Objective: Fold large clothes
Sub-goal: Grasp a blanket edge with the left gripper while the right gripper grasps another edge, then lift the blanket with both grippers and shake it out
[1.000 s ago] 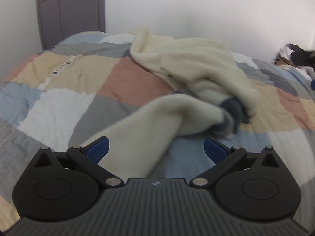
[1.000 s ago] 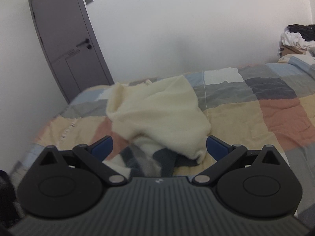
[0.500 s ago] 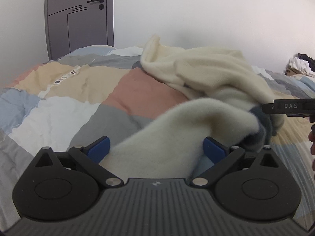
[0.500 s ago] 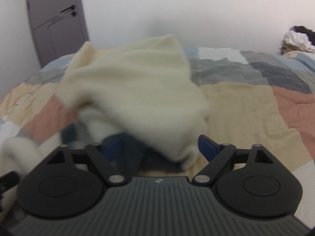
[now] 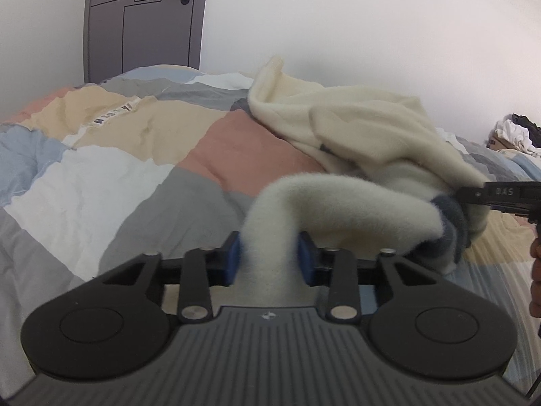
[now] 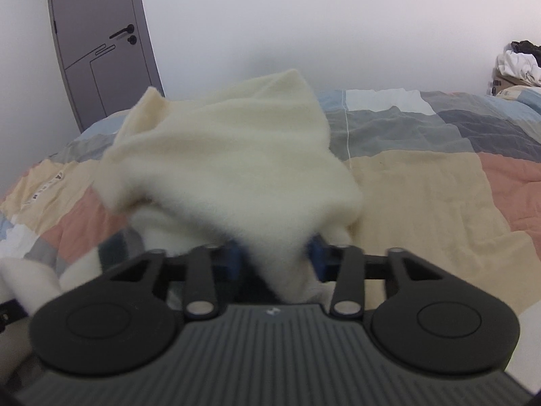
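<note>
- Cream fleece, the garment [image 5: 368, 142] is lying bunched on the bed [image 5: 111, 182], toward its far side near the white wall [image 5: 372, 27], with one sleeve-like length arching forward off the heap.
- The patchwork quilt is showing open, flat room to the left of the heap in the left view and to the right of it in the right view [image 6: 432, 186]; the bed's far edge is running just below the wall.
- A grey door [image 5: 142, 23] is standing past the bed's far left corner, and a pile of clothes [image 6: 519, 64] is sitting beyond the bed at the right edge.
- The left gripper [image 5: 268, 260] is being held low and level over the quilt, its jaws closing on the arching length of fleece, blue pads pressing it from both sides.
- The right gripper [image 6: 275, 258] is pointing toward the wall, its jaws pinching a hanging cream fold [image 6: 236, 169] that is drooping over them.
- In the left view the right gripper's body [image 5: 507, 196] is coming in from the right edge, touching the heap where a dark grey patch [image 5: 453, 226] is showing; part of a hand [image 5: 536, 280] is cut off there.
- The fold in the right view is blurred and is hiding most of the heap behind it; which part of the garment each gripper is holding is hard to tell.
</note>
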Action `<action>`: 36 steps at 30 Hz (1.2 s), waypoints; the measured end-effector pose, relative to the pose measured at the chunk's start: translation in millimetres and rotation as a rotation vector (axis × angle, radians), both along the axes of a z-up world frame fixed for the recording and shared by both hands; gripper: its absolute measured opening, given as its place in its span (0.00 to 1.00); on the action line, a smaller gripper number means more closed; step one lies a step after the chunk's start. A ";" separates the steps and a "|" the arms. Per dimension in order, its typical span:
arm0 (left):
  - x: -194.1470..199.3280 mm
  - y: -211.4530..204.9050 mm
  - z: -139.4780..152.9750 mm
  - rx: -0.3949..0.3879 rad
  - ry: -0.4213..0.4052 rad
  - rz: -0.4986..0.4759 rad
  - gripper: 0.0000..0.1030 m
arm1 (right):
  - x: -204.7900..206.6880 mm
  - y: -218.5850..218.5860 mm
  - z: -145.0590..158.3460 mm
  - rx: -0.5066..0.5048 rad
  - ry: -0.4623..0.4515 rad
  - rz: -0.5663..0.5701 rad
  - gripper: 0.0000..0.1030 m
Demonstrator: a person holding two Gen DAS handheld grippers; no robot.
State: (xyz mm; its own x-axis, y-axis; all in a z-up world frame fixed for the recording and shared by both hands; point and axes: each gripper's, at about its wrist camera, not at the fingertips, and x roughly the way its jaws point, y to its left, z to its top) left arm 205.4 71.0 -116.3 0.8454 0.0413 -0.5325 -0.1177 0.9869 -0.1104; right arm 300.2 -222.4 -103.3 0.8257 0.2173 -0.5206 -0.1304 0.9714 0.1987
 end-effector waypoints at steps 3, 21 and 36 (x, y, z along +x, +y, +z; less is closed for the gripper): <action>-7.0 8.7 7.2 -0.030 -0.012 0.027 0.22 | -5.5 -6.6 5.1 0.006 0.000 -0.006 0.21; -75.0 123.9 72.3 -0.203 -0.168 0.409 0.14 | -88.5 -26.7 65.1 -0.010 -0.066 0.003 0.16; -81.5 177.1 55.3 -0.300 -0.008 0.583 0.16 | -139.8 -23.6 50.2 -0.125 0.076 -0.046 0.10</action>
State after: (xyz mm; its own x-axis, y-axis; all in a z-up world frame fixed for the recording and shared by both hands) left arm 123.9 248.1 -61.0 0.7335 0.3446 -0.5858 -0.6219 0.6879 -0.3741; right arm 160.3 -246.0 -53.1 0.7906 0.1099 -0.6024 -0.0749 0.9937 0.0831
